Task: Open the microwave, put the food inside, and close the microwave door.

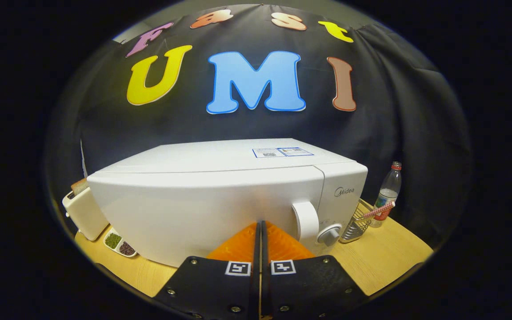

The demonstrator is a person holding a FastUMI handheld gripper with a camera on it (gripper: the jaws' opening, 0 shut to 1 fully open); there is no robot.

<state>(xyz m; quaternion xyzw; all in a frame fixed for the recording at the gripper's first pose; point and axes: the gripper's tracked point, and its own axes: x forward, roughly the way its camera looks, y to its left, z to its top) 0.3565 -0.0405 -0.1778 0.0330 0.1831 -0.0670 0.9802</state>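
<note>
Pressed together with nothing between them, my fingers [261, 231] point at the closed microwave [220, 200] filling the desk [389, 258]; its handle [306, 221] sits just ahead, slightly right, above the dial [329, 234]. Reaching like this, I would likely slide off the handle or nudge the dial. I cannot make out the food; the toaster [82, 209] at the left edge is partly hidden.
</note>
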